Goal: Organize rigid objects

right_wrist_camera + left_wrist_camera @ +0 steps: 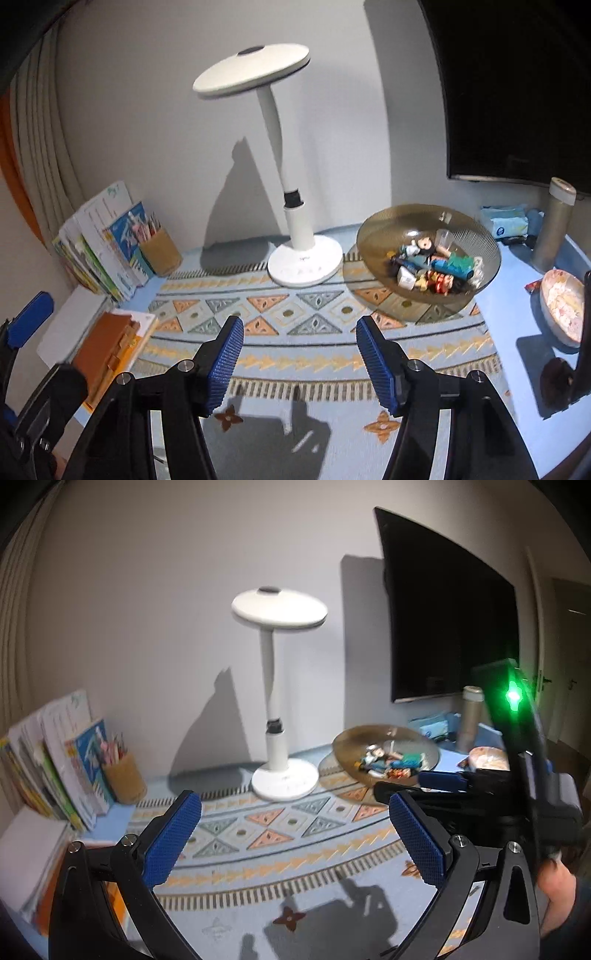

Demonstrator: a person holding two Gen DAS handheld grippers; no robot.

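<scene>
A ribbed amber glass bowl point(384, 225) stands at the back right of the patterned table mat point(295, 347); it also shows in the left wrist view point(354, 738). It holds several small toy figures point(436, 269). My left gripper point(295, 827) is open and empty above the mat, in front of the lamp. My right gripper point(299, 354) is open and empty above the mat, short of the bowl. In the left wrist view the right gripper's body point(480, 797) sits to the right, in front of the bowl.
A white desk lamp point(295, 236) stands at the back centre. Books point(99, 243) and a brown pencil cup point(160, 251) stand back left; an orange notebook point(107, 350) lies left. A steel flask point(554, 229), a wipes pack point(504, 221) and a patterned plate point(565, 306) are on the right, under a wall TV point(450, 620).
</scene>
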